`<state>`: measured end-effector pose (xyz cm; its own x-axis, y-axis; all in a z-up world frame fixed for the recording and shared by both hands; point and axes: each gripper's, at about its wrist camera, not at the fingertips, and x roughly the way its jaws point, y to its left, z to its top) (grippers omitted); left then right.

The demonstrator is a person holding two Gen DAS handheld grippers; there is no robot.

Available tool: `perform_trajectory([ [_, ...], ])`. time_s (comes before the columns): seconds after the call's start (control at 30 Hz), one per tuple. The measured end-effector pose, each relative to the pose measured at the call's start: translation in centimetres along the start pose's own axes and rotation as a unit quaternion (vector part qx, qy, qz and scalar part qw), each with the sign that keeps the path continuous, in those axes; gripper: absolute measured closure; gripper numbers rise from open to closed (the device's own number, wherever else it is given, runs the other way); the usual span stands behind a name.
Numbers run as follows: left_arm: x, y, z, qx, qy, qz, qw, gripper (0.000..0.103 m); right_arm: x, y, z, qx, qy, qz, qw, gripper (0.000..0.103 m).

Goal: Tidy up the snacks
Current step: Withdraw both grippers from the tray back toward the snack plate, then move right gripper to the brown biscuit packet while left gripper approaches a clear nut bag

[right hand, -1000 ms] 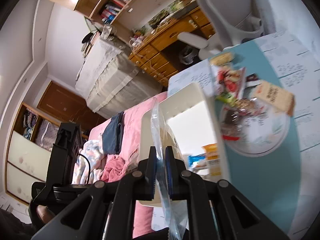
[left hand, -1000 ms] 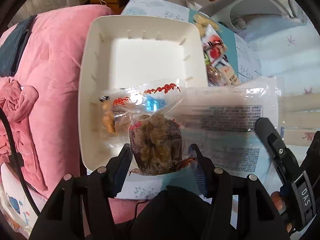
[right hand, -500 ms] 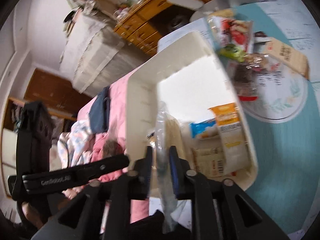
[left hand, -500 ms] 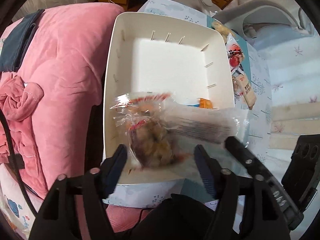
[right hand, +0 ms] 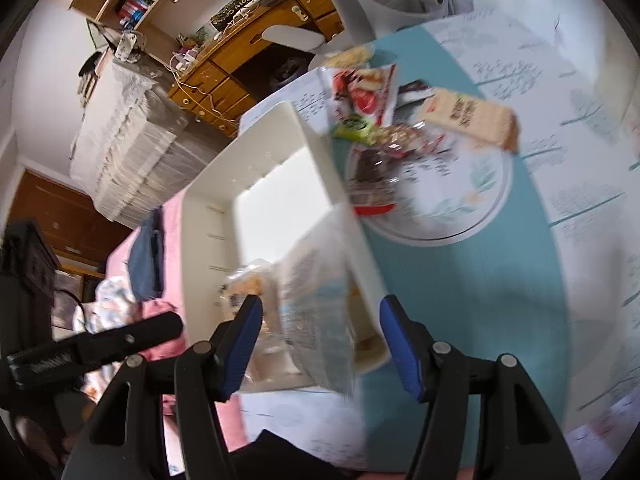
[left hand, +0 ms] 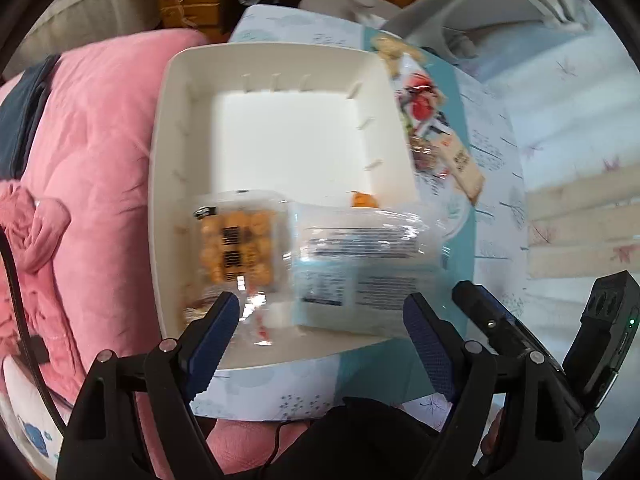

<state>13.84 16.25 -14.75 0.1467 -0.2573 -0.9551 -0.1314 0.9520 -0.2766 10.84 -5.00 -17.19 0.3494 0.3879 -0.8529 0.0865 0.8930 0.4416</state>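
A white bin (left hand: pixel 280 60) stands on the table, also in the right wrist view (right hand: pixel 200 240). In its near end lie a clear pack of round golden snacks (left hand: pixel 236 244) and a clear packet with printed text (left hand: pixel 360 268), which leans over the bin's right rim and appears blurred in the right wrist view (right hand: pixel 316 308). My left gripper (left hand: pixel 320 324) is open and empty just above the bin's near edge. My right gripper (right hand: pixel 316 332) is open, its jaws apart on either side of the packet. More snacks (right hand: pixel 380 132) lie on a white plate (right hand: pixel 460 208).
A pink cushion (left hand: pixel 88 160) lies left of the bin. The table has a teal mat (right hand: pixel 480 300) and a patterned cloth. A white chair (left hand: pixel 480 12) and a wooden desk with drawers (right hand: pixel 240 76) stand beyond the table.
My right gripper opened and let go of the clear packet, which dropped into the bin's near end. My left gripper opened wider; the brownish snack pack is gone from between its fingers.
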Motion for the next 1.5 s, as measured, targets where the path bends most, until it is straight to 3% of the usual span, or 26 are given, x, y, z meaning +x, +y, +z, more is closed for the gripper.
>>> perform_trajectory([
  [0.43,0.9,-8.9,1.0,0.017,-0.015,-0.019,0.9996,0.020,-3.4,-4.1,1.3,-0.088,-0.019,-0.076,0.993,0.042],
  [0.73,2.3,-13.3,2.8,-0.023,-0.025,-0.015,0.9993,0.020,-4.0,-6.8,5.1,-0.178,-0.029,-0.101,0.978,0.042],
  [0.97,4.2,-15.5,4.8,-0.075,-0.046,-0.017,0.9960,0.020,-3.2,-8.8,7.3,-0.231,-0.030,-0.092,0.968,0.042],
  [1.23,7.7,-18.3,8.5,-0.069,-0.039,0.039,0.9961,0.020,-1.2,-11.2,10.2,-0.298,-0.049,-0.068,0.951,0.042],
  [1.5,12.2,-19.5,11.5,-0.060,0.005,0.092,0.9939,0.020,2.2,-13.1,12.4,-0.336,-0.065,-0.061,0.937,0.039],
])
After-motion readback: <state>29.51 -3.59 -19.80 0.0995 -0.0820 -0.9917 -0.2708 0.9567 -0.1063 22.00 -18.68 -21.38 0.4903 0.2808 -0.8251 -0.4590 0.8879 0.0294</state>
